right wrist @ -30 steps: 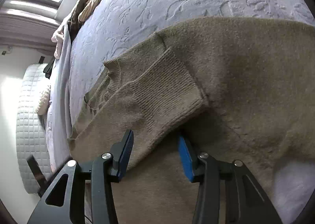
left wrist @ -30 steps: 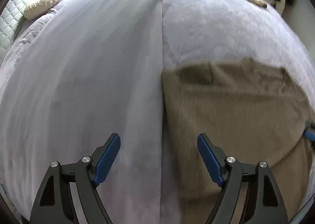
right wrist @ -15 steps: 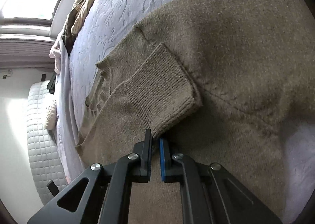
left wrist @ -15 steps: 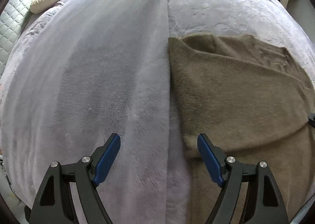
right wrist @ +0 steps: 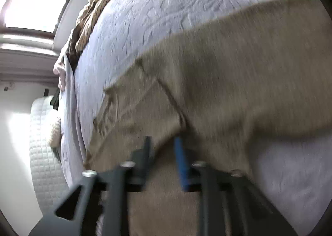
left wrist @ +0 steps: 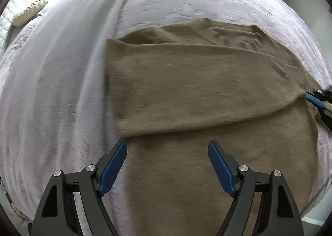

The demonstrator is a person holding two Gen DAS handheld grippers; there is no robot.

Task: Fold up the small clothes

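A brown sweater (left wrist: 186,82) lies spread on the bed (left wrist: 186,3), which has a pale lilac cover; the sweater is the landmark here. A sleeve is folded across its body, the fold edge running from the sweater's left edge over to its right side.

The left gripper (left wrist: 167,165) hangs over the sweater's lower part, just below that fold edge, jaws wide apart and holding nothing. Its left blue pad is at the sweater's left edge, the other over the knit.

The right gripper (right wrist: 162,153) is at the sweater's right side, by the ribbed cuff (right wrist: 145,111) of the folded sleeve. Its jaws are a narrow gap apart and opening. The cuff corner sits at the jaw tips, but the blur hides whether the pads press it.

Beyond the sweater's far edge, a heap of tan clothes (right wrist: 93,14) lies at the far end of the bed. To the sweater's left, a grey blanket (left wrist: 62,70) runs lengthwise.
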